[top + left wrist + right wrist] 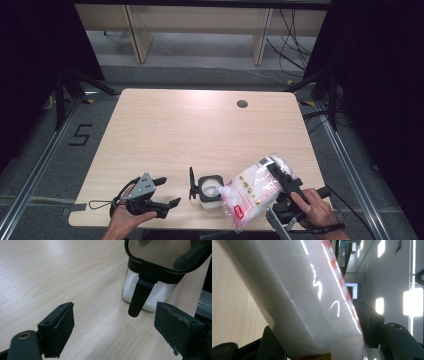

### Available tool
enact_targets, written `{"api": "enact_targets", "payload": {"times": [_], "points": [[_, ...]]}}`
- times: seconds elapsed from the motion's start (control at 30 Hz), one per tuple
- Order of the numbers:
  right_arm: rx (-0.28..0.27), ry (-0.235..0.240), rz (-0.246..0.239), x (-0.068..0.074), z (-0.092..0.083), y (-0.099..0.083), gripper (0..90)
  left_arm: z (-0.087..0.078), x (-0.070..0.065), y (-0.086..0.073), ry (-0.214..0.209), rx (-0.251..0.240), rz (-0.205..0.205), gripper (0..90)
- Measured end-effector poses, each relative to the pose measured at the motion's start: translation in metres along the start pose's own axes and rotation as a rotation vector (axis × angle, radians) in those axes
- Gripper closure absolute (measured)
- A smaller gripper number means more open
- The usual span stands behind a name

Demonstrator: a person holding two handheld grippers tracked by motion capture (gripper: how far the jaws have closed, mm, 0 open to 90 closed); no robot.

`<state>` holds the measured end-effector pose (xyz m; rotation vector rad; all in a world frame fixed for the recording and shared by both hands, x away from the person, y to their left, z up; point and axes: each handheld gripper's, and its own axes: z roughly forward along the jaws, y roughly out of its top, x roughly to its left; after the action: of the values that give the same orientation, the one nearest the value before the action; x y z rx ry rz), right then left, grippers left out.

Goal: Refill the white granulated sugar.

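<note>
Right gripper (278, 173) jaws clamp the bag (250, 192) over the jar (210, 191); left gripper (167, 191) jaws gape

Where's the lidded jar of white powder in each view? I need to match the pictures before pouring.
High view: the jar stands near the table's front edge, lid flipped open to its left, between the left claw and the plastic bag.
Left gripper view: upper right, beyond the open jaws.
Right gripper view: I cannot make it out; the bag sits between the right claw's jaws.
Shared landmark: the light wooden table.
</note>
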<state>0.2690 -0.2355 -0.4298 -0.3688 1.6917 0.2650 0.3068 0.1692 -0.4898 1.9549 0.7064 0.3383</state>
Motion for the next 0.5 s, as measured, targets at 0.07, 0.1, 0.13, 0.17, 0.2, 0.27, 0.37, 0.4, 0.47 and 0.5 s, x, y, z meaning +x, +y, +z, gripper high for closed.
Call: {"api": "enact_targets", "payload": {"times": [0.07,0.1,0.13,0.17,0.2,0.27,0.37,0.4,0.47,0.5], "points": [[0.009,0.002,-0.004,-0.0010,-0.0011,-0.0001,45.2,0.0001,-0.0002,0.0000,-0.001,0.000,0.000,15.8],[0.005,0.013,0.024,0.0012,0.0002,-0.0009,45.2,0.0000,-0.0001,0.0000,-0.001,0.001,0.001,15.8],[0.009,0.013,0.042,0.0022,0.0000,-0.0015,45.2,0.0000,-0.0002,0.0000,0.000,0.000,-0.001,15.8],[-0.001,0.005,0.013,0.0001,0.0006,-0.0016,45.2,-0.0001,-0.0001,0.0000,0.000,0.000,-0.002,15.8],[-0.002,0.012,0.014,0.0007,0.0012,-0.0020,45.2,-0.0001,-0.0001,-0.0001,0.001,0.000,-0.001,15.8],[0.009,0.022,0.049,0.0033,0.0010,-0.0027,45.3,-0.0001,-0.0009,-0.0002,0.000,0.000,-0.015,15.8],[0.003,0.023,0.037,0.0027,0.0017,-0.0033,45.2,0.0001,-0.0018,-0.0006,0.004,-0.002,-0.029,15.8],[0.002,0.020,0.033,0.0024,0.0017,-0.0032,45.3,0.0001,-0.0018,-0.0006,0.003,-0.002,-0.030,15.8],[-0.005,0.008,0.024,0.0014,0.0016,-0.0032,45.2,0.0001,-0.0018,-0.0005,0.004,-0.002,-0.028,15.8],[-0.001,0.011,0.023,0.0008,0.0011,-0.0030,45.3,0.0001,-0.0019,-0.0005,0.003,-0.002,-0.029,15.8]]}}
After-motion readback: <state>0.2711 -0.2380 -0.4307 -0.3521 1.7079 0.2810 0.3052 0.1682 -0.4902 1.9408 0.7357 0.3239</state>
